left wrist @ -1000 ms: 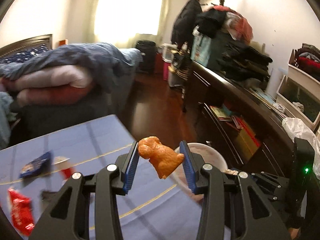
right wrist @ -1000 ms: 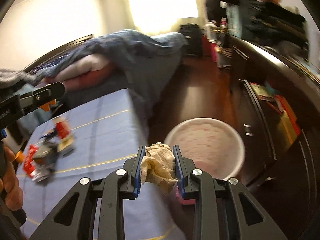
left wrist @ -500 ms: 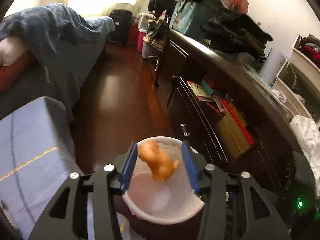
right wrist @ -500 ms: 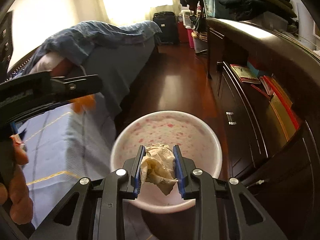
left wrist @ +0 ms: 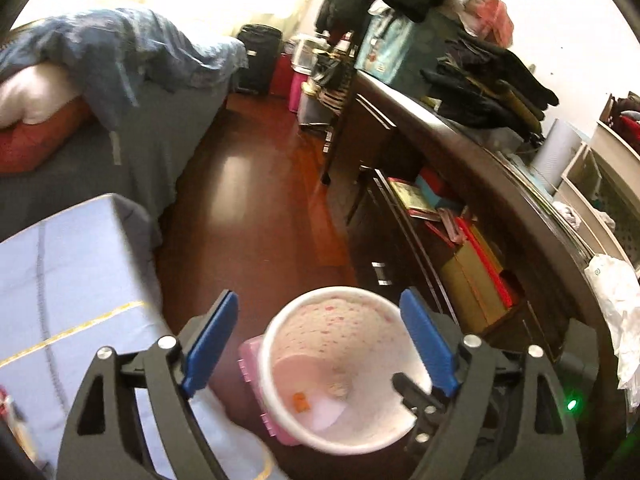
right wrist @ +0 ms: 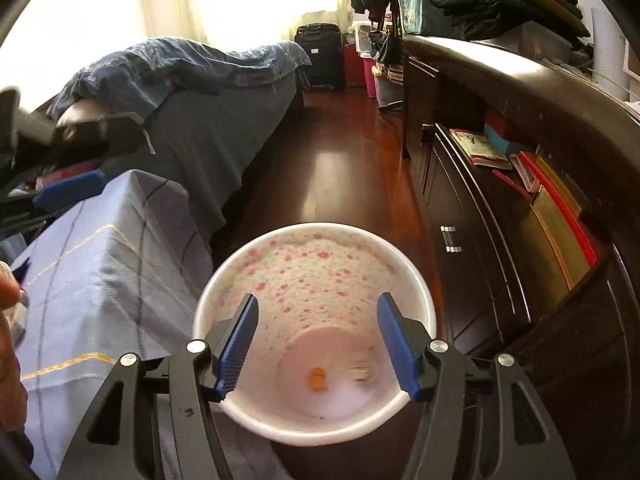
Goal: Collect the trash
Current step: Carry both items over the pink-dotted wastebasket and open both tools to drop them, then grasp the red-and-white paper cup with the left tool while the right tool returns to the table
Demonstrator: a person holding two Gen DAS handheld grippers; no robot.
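Note:
A white bin with a pink flower-print liner point(left wrist: 320, 304) point(right wrist: 316, 232) stands on the floor beside the table. My left gripper point(left wrist: 320, 344) hangs open and empty above it. My right gripper point(right wrist: 316, 344) is also open and empty over the bin's mouth. An orange scrap point(left wrist: 301, 402) point(right wrist: 317, 378) and a crumpled beige tissue point(left wrist: 340, 388) point(right wrist: 362, 372) lie at the bottom of the bin. The tip of my right gripper shows in the left wrist view point(left wrist: 412, 396).
The table with a blue cloth point(left wrist: 60, 280) point(right wrist: 100, 264) is at the left. A dark dresser with books point(left wrist: 460, 240) point(right wrist: 520, 200) runs along the right. A bed with blue bedding point(left wrist: 120, 80) lies behind, with wooden floor point(right wrist: 340, 168) between.
Both grippers have opened over the bin. The orange scrap and the tissue have dropped from the fingers to the bin's bottom.

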